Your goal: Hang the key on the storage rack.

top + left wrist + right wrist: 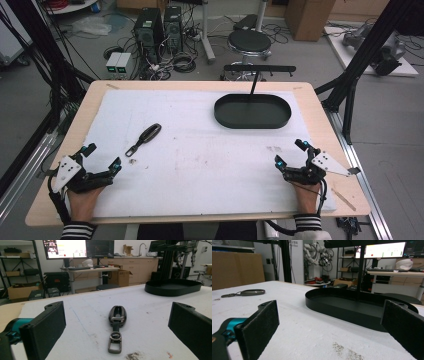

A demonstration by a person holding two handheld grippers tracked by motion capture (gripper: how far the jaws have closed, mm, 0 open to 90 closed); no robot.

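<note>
The left gripper (102,156) is held wide open and empty at seven o'clock on the table (320,112); the right gripper (290,152), likewise spread and empty, at four o'clock. Nothing has been grasped yet, so an opening step is judged. A glossy dark key fob (117,314) with a metal clip lies at ten o'clock on the rough white mat (200,150). A matte black oval tray (252,111) sits at one o'clock. A low approach would probably be called for.

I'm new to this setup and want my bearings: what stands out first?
A dark car key fob with a clip lies on the white mat's left half, straight ahead of the open left claw. A black oval tray, empty, sits at the far right, beyond the open right claw.
</note>
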